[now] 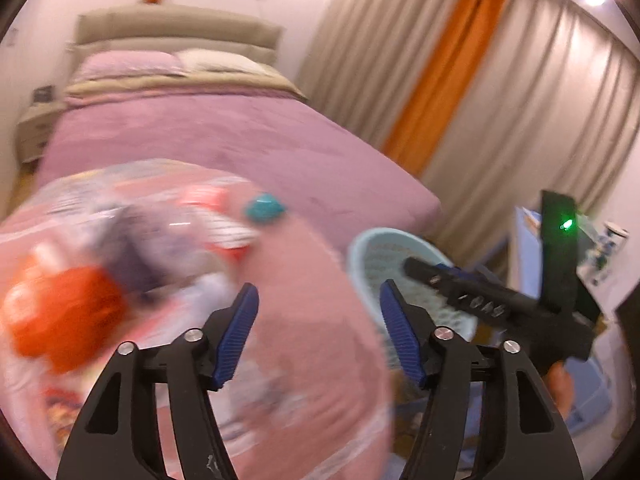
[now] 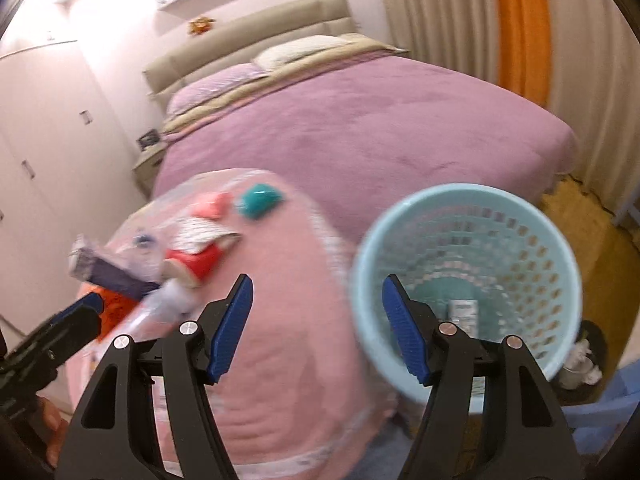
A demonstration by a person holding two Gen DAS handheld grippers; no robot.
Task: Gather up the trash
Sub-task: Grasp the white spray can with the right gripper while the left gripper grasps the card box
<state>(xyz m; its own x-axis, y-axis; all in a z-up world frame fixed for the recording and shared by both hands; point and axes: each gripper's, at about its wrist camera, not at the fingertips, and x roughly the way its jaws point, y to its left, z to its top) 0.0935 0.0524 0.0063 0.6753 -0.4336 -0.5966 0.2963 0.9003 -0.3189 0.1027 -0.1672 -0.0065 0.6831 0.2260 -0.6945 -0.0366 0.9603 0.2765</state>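
Observation:
Several pieces of trash lie blurred on a pink cloth [image 2: 288, 320] at the foot of the bed. They include a teal object [image 2: 260, 200], a red-and-white carton [image 2: 200, 252], a dark purple box [image 2: 108, 276] and a crumpled orange piece [image 1: 68, 320]. A light blue mesh basket [image 2: 468, 192] stands to the right of the cloth, with a small packet [image 2: 462, 314] at its bottom. My left gripper [image 1: 318, 286] hangs open over the pink cloth, nothing between its blue pads. My right gripper [image 2: 317, 280] is open too, between cloth and basket, and holds nothing.
A bed with a purple cover [image 2: 360, 128], pillows and a beige headboard fills the back. Beige and orange curtains [image 1: 452, 76] hang at the right. A nightstand [image 2: 150, 160] and white wardrobe [image 2: 48, 140] stand left. Wooden floor [image 2: 600, 248] shows beyond the basket.

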